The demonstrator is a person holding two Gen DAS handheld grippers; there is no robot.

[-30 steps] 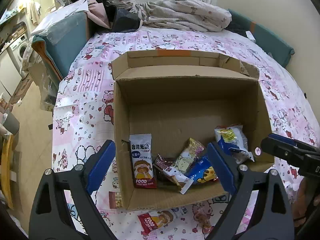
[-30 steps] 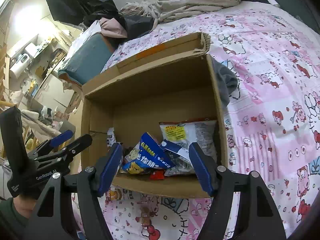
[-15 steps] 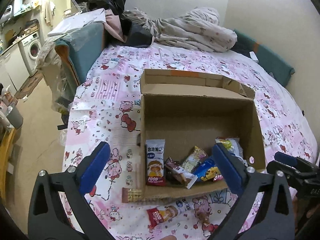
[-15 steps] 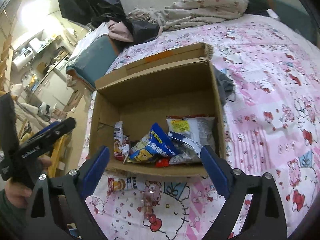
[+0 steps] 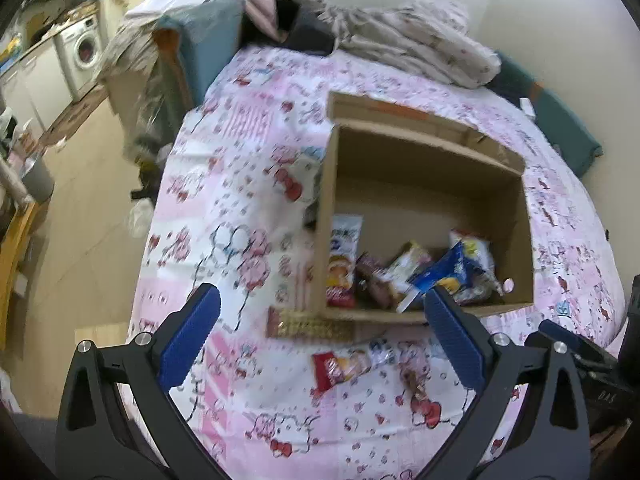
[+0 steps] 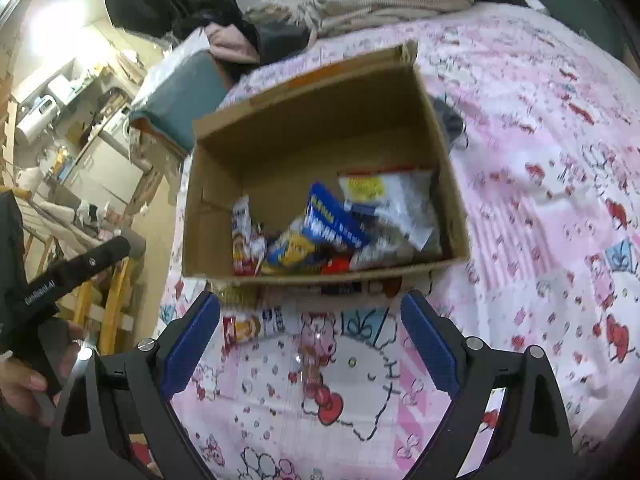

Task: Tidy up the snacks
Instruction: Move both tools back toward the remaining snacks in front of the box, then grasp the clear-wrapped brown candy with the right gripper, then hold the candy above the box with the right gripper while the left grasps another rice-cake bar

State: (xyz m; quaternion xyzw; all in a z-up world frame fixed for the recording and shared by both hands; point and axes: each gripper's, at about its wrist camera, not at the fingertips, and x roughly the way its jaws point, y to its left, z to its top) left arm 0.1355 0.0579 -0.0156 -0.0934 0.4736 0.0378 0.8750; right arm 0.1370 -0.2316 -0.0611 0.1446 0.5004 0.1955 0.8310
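An open cardboard box [image 5: 424,160] [image 6: 320,92] sits on a pink cartoon-print bedspread and holds several snack packets [image 5: 404,268] [image 6: 332,224]. Outside its near wall lie a gold wafer pack [image 5: 310,326], a red-ended packet [image 5: 344,364] [image 6: 248,326] and a small wrapped candy [image 5: 414,378] [image 6: 314,368]. My left gripper [image 5: 320,340] is open and empty, above the bedspread in front of the box. My right gripper [image 6: 310,344] is open and empty, over the candy.
Folded bedding [image 5: 420,44] and dark bags lie at the head of the bed. A teal cushion [image 5: 560,128] is at the right edge. The bed's left edge drops to a floor with a washing machine [image 5: 82,46] and clutter.
Both grippers have pulled back and up from the box. The loose snacks in front of the box have come into view. Both stay open.
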